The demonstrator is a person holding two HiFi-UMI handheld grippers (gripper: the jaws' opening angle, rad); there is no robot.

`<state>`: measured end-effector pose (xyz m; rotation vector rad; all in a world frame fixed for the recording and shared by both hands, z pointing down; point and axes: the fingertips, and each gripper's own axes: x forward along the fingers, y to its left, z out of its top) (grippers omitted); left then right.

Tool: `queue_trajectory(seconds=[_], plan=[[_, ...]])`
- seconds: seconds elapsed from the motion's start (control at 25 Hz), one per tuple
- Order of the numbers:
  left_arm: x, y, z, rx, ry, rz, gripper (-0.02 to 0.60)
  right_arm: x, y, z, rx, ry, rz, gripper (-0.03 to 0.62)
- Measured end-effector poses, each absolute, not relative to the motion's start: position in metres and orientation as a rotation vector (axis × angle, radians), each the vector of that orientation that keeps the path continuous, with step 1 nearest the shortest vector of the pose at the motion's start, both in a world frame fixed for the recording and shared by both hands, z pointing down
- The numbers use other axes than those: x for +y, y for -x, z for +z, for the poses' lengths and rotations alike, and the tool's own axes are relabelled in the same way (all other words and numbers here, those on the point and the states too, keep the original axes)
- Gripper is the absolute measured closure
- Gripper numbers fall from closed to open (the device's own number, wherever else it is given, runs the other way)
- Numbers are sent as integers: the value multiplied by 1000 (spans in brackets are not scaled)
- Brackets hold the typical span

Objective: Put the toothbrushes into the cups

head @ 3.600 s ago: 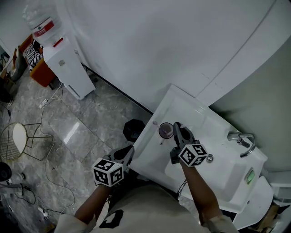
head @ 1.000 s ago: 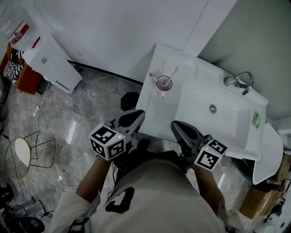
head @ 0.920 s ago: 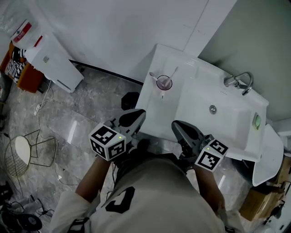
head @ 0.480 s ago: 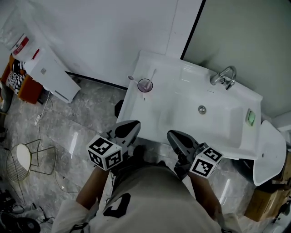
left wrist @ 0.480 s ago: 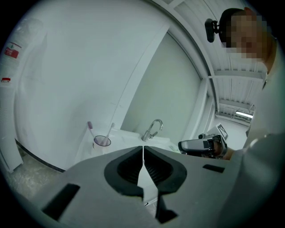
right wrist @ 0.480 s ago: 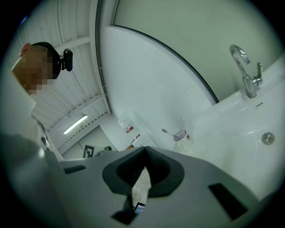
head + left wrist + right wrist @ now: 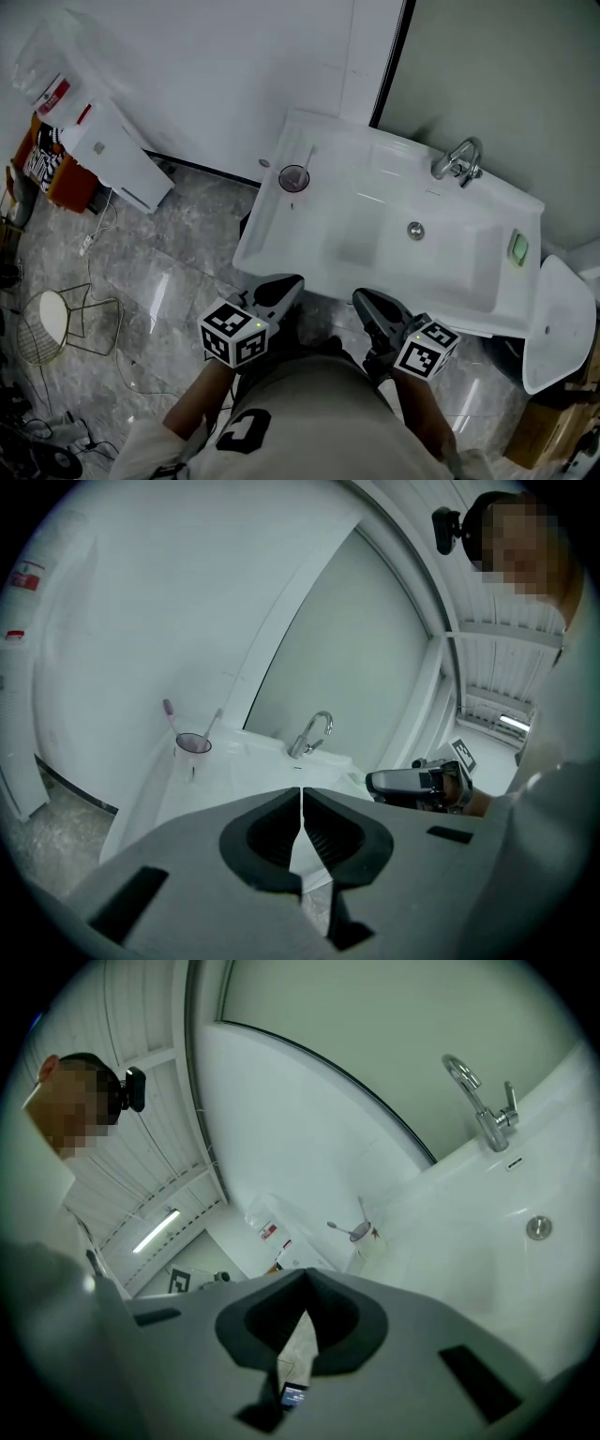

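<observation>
White sink (image 7: 272,234): cup (image 7: 293,177) at 10 o'clock holds toothbrushes (image 7: 307,155), likely light, stiff, slippery; pinch mid-handle. Left gripper (image 7: 287,285), right gripper (image 7: 366,302) closed, empty.

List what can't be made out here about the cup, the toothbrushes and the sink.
- Toothbrushes, left gripper view: their lower ends are hidden inside the tinted cup, and the bristles are too small to make out.
- Cup, head view: too small to tell whether it holds water.
- Green item on the sink rim, head view: too small to identify.
- Floor right below the sink's front, head view: hidden by the basin and the person's torso.
</observation>
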<state>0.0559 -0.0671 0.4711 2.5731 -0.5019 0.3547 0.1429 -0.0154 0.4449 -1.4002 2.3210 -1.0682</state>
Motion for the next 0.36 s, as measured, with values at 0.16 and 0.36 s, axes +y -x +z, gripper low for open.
queue_trajectory(seconds=[0.16, 0.36], plan=[[-82, -38, 471, -557, -2557, 334, 555, -29, -131, 445, 2340, 1374, -1079, 583], [-113, -6, 466, -608, -2547, 311, 555, -54, -102, 441, 2370, 1355, -1078, 583]])
